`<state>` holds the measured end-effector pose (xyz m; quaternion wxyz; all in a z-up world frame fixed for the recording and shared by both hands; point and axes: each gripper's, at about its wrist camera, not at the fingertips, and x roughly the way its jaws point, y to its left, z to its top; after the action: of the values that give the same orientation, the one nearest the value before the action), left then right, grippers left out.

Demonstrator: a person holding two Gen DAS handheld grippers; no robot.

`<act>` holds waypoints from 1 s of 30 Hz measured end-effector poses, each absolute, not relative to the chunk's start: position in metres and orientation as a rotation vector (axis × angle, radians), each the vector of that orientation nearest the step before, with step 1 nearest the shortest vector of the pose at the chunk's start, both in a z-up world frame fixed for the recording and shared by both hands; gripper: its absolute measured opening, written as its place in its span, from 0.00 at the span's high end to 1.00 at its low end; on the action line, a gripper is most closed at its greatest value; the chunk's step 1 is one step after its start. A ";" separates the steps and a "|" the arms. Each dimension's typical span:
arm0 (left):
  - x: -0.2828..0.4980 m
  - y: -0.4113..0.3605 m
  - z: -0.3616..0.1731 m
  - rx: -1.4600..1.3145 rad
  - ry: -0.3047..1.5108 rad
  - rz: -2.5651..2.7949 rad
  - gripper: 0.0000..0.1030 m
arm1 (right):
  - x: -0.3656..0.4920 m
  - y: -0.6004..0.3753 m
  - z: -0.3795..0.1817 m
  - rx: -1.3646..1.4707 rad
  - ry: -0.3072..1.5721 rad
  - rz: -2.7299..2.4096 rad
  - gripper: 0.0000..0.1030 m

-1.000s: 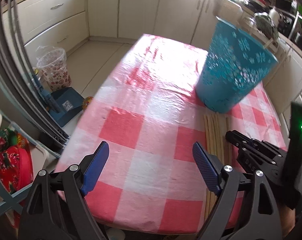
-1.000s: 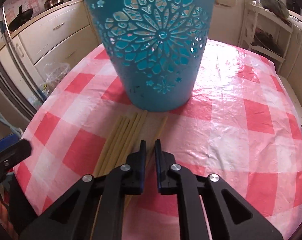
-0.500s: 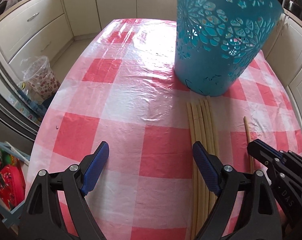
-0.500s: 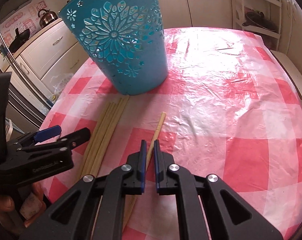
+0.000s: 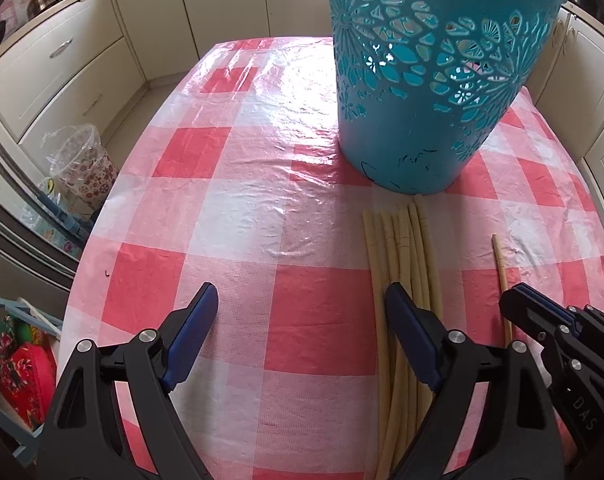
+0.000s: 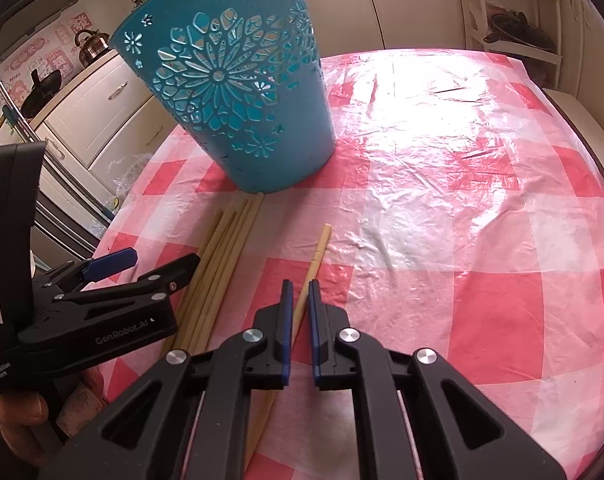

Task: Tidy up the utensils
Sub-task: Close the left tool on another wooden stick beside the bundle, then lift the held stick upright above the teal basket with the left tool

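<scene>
Left tongs (image 5: pixel 299 312): blue-padded fingers (image 5: pixel 193 332) stand wide apart with nothing between them, held low over the near part of the surface (image 5: pixel 261 208). The right-hand finger lies above the near stretch of the chopstick bundle (image 5: pixel 408 256); whether it touches the sticks cannot be told. In the right wrist view the same tongs (image 6: pixel 141 262) appear at the left edge, beside the bundle (image 6: pixel 217 264), with part of the person's hand (image 6: pixel 17 412) showing beneath the black body.

Right tongs (image 6: pixel 298 300): fingers are drawn close, with only a narrow gap, and a single chopstick (image 6: pixel 316 256) runs through that gap. Its far end points toward the blue basket (image 6: pixel 237 92); its near end passes under the tongs' body. Whether the pads actually press on the stick cannot be told. In the left wrist view the right tongs (image 5: pixel 514 300) sit at the lower right, with the single chopstick (image 5: pixel 500 264) emerging ahead of them.

Task items: the bundle of pale chopsticks lies flat and roughly parallel on the red-and-white checked plastic cloth, its far ends just short of or at the basket's base. The single chopstick lies apart from the bundle, on its right. The blue basket (image 5: pixel 430 80), with cut-out flower pattern, stands upright on the surface beyond the chopsticks.

Surroundings: cream kitchen cabinets (image 5: pixel 61 64) line the walls, a kettle (image 6: pixel 91 44) rests on a counter, and a clear patterned bin (image 5: pixel 81 164) stands on the floor left of the surface.
</scene>
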<state>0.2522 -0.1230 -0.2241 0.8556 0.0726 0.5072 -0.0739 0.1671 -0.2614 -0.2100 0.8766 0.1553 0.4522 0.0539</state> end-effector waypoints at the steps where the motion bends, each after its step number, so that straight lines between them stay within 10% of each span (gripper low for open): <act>1: 0.252 -0.123 -0.224 0.148 1.064 -0.155 0.21 | 0.167 -0.261 -0.210 0.326 0.944 0.112 0.92; 10: 0.260 -0.122 -0.224 0.153 1.058 -0.196 0.36 | 0.170 -0.261 -0.210 0.329 0.933 0.095 0.92; 15: 0.267 -0.128 -0.220 0.144 1.061 -0.281 0.90 | 0.175 -0.257 -0.210 0.292 0.918 0.085 0.92; 30: 0.276 -0.122 -0.216 0.125 1.081 -0.299 0.95 | 0.177 -0.253 -0.212 0.273 0.912 0.096 0.92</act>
<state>0.2757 -0.1221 -0.2160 0.8450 0.0593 0.5121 -0.1419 0.1771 -0.2526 -0.2118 0.8877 0.1315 0.4389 0.0460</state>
